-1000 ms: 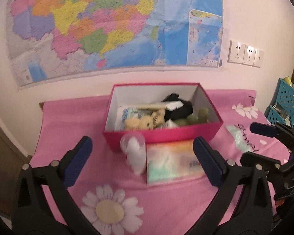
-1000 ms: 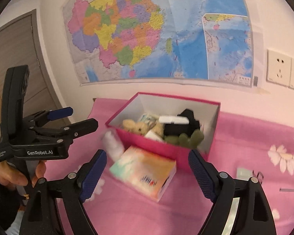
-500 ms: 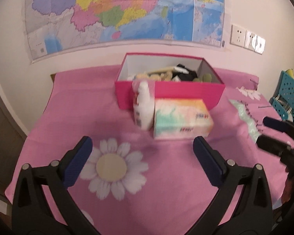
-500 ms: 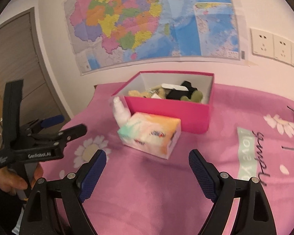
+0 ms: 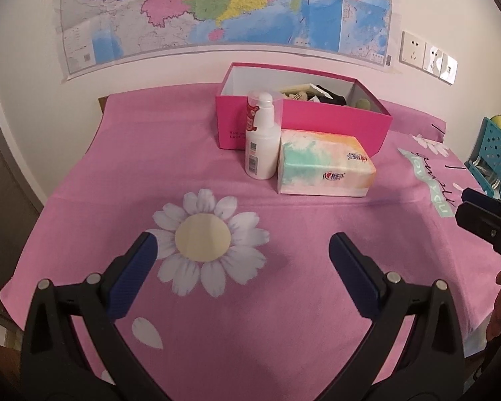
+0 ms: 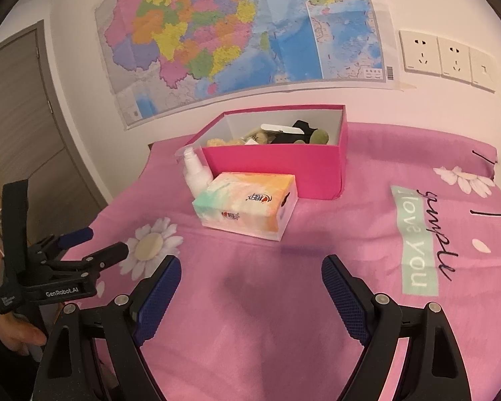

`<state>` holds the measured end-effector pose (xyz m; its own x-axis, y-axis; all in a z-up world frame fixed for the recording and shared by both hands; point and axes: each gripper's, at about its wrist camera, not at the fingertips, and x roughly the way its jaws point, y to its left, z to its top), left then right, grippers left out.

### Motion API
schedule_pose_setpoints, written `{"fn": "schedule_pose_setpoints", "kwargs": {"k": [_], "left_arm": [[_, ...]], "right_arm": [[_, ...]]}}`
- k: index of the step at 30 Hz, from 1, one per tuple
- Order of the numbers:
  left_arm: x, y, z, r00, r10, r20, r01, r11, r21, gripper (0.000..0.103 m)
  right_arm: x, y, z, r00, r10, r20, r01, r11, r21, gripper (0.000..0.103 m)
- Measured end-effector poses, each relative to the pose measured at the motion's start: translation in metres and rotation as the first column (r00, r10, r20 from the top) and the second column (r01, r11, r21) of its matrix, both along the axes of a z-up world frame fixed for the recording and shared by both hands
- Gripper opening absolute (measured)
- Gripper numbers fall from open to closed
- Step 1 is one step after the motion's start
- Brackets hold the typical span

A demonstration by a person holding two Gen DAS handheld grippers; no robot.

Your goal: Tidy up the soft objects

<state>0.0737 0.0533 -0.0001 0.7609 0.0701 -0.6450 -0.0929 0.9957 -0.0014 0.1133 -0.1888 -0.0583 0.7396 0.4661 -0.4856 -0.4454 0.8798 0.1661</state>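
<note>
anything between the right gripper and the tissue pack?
No object: in the right wrist view only bare pink cloth lies between the open, empty right gripper and the tissue pack.

The near cloth [image 5: 284,300] lies clear. The box [image 5: 334,123] front is blocked by a bottle [image 5: 262,147] and tissue pack [image 5: 324,167]; its top is open.

A tan plush toy [image 6: 217,141] and dark soft items [image 6: 290,135] lie inside the open pink box [image 6: 274,163].
</note>
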Motion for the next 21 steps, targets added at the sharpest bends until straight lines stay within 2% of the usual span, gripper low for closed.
{"fn": "schedule_pose_setpoints", "kwargs": {"k": [8, 21], "left_arm": [[-0.006, -0.004, 0.009, 1.000, -0.003, 0.031, 0.002, 1.000, 0.015, 0.103], [-0.007, -0.009, 0.007, 1.000, -0.008, 0.013, 0.007, 0.999, 0.038, 0.103]], "right_arm": [[-0.011, 0.002, 0.006, 1.000, 0.001, 0.027, -0.002, 1.000, 0.015, 0.088], [-0.016, 0.000, 0.007, 1.000, 0.000, 0.026, -0.001, 1.000, 0.019, 0.088]]}}
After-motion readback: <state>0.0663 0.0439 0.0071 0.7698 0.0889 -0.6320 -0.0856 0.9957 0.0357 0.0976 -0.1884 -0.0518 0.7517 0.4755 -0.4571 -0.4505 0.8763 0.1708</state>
